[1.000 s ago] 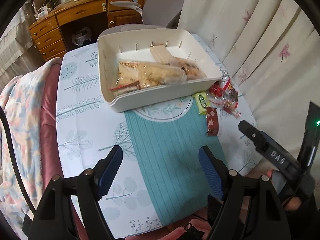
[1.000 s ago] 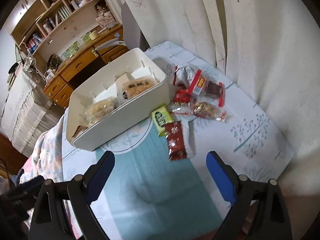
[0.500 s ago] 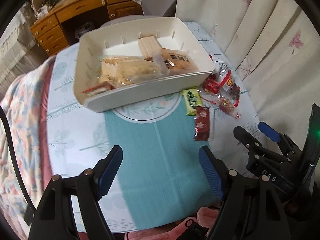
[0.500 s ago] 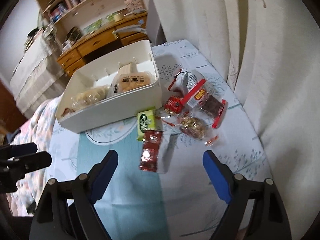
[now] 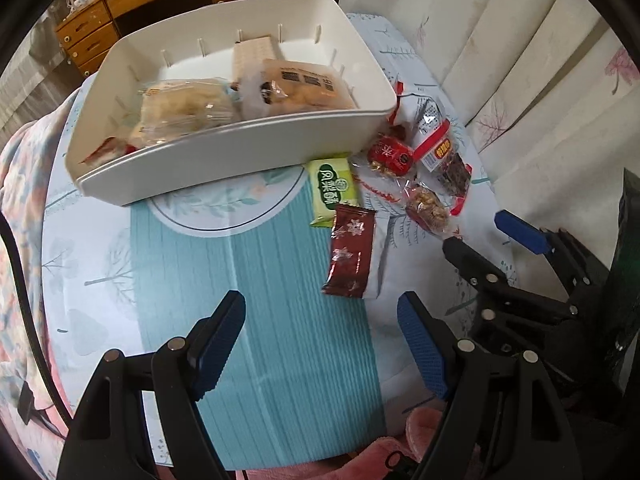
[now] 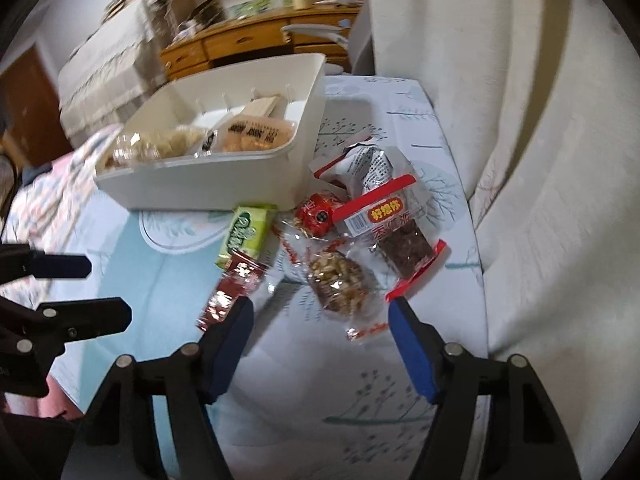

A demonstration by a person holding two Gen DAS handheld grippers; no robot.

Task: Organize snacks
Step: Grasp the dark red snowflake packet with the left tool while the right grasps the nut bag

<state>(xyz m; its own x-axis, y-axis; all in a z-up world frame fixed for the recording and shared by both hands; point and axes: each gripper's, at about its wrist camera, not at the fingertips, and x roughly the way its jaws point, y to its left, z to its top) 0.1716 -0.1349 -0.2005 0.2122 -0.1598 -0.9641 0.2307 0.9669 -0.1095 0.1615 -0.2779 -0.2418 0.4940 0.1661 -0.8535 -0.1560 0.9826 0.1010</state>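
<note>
Table [image 5: 100,264]: patterned cloth, frame centre
Bin [image 5: 224,152]: upper left, holding snacks
Left gripper [image 5: 320,344]: wide, empty
Right gripper [image 6: 320,348]: closing, nothing gripped

The table [image 5: 100,272] is viewed steeply downward from both wrist cameras, at close range. The white bin [image 5: 224,152] [image 6: 208,188] and loose snack packets [image 5: 352,256] [image 6: 340,280] are shared by both views.

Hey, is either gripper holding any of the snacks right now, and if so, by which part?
Nothing is held. The left gripper is open and empty; the right gripper is closing, nothing between its jaws.
</note>
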